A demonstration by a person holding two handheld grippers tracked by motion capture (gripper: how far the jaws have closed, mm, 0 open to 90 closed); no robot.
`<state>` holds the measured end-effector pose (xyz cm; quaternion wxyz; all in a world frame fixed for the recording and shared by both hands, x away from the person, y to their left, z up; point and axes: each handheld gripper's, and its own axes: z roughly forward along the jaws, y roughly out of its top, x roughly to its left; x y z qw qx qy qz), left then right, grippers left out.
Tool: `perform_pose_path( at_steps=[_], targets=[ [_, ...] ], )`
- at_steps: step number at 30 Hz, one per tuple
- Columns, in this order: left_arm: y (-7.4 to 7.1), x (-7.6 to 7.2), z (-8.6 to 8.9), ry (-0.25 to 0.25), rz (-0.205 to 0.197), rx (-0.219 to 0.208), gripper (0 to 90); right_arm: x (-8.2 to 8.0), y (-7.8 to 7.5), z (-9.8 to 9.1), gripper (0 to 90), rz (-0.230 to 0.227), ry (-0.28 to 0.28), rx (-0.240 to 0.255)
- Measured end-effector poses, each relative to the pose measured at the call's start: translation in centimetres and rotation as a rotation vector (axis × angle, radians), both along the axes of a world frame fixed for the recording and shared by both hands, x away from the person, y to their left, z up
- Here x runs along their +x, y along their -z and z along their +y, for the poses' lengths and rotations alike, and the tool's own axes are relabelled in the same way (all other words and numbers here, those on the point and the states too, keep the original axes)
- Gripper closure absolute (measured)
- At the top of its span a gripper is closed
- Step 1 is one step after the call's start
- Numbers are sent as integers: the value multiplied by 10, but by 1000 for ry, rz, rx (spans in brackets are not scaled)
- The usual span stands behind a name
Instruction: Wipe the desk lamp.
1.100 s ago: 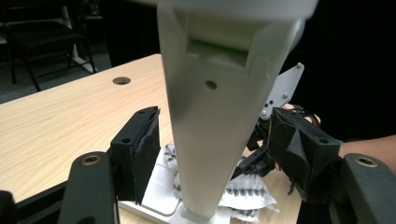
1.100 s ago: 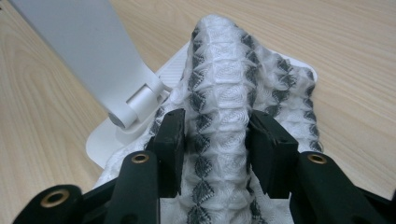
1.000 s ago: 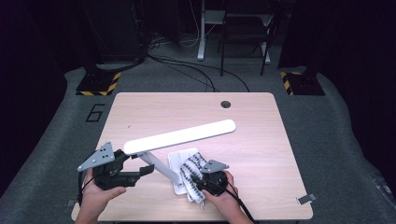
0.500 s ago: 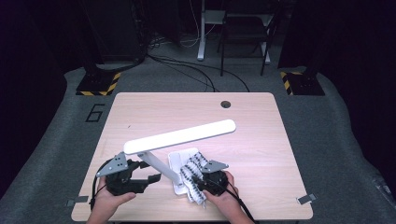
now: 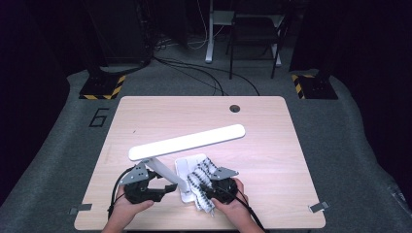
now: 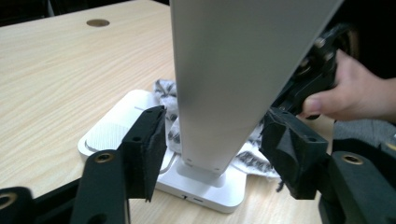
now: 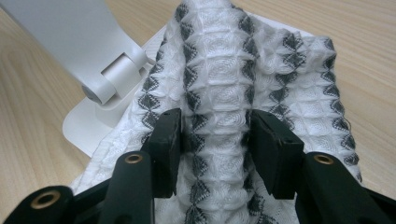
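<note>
**Lamp and cloth at the near edge of the surface**

The high view alone gave the layout: a pale wooden surface (image 5: 272, 145) with a round cable hole (image 5: 235, 108) at its far edge, and a "6" marked on the grey floor (image 5: 98, 117) at left, the only writing legible.

A white desk lamp (image 5: 187, 142) stood near the front edge, its long head slanting above the surface. A white cloth with dark diamond stripes (image 5: 201, 177) lay draped over the lamp's flat base.

The left gripper (image 5: 167, 187) was beside the lamp's arm. Its own view showed what the high view hid: the fingers (image 6: 147, 144) straddled the arm's lower end just above the base, gaps on both sides, having just been closing.

The right gripper (image 5: 206, 191) sat on the cloth. Its own view showed the fingers (image 7: 169, 140) pinching a raised fold of cloth, having just eased wider.
</note>
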<state>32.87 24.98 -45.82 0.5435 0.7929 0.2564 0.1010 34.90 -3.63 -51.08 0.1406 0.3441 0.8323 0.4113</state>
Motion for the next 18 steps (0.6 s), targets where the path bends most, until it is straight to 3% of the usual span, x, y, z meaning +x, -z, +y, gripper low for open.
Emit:
perform_pose_path(
  at_steps=[5,9,18],
  targets=[
    [7,1,-5,19,5,-3,455,0,0,0,528,3,3,1],
    [14,2,-7,3,-3,-16,485,1,0,-1,523,3,2,1],
    [27,6,-12,18,-14,-3,486,2,1,-2,514,4,-2,2]
  ],
)
